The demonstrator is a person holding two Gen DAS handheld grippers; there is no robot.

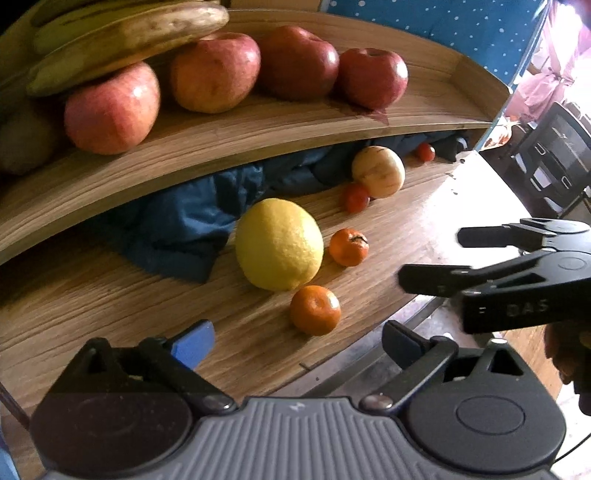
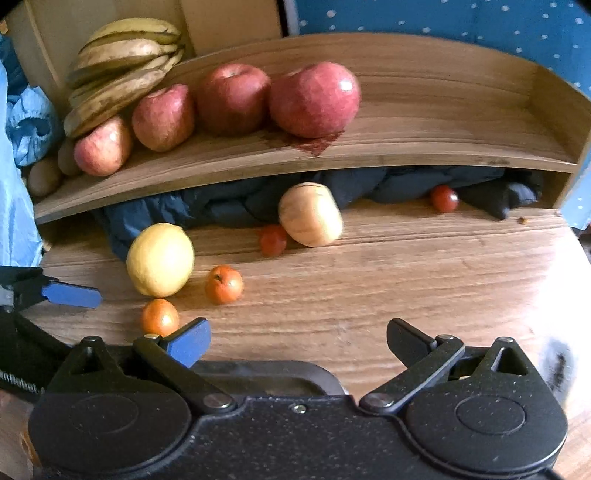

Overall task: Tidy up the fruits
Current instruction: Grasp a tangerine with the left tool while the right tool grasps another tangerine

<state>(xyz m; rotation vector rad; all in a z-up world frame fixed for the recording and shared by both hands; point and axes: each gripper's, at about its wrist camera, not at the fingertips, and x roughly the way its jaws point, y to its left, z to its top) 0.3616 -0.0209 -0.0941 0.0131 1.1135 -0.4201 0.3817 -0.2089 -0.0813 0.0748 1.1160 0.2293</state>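
The left gripper [image 1: 297,338] has a grey ribbed body, two round black discs and black arms with silver screws; one finger [image 1: 194,343] is blue, the other black. The right gripper [image 2: 299,338] has the same form, but its body is black and speckled.

The shelf [image 2: 406,147] and the table [image 2: 369,295] are streaked brown wood grain, the shelf with a dark red stain near its front edge. Four apples [image 1: 218,72] on it are red, the left ones mottled with yellow. The bananas [image 2: 122,70] are dull yellow, browned in patches. Below, the lemon [image 1: 279,243] is bright yellow, three mandarins [image 1: 314,310] orange, the pale apple [image 1: 378,171] cream with faint red streaks, and a small fruit at far right [image 2: 444,198] red. The crumpled cloth [image 1: 184,221] is dark blue. The wall covering [image 2: 443,18] is blue with white dots.
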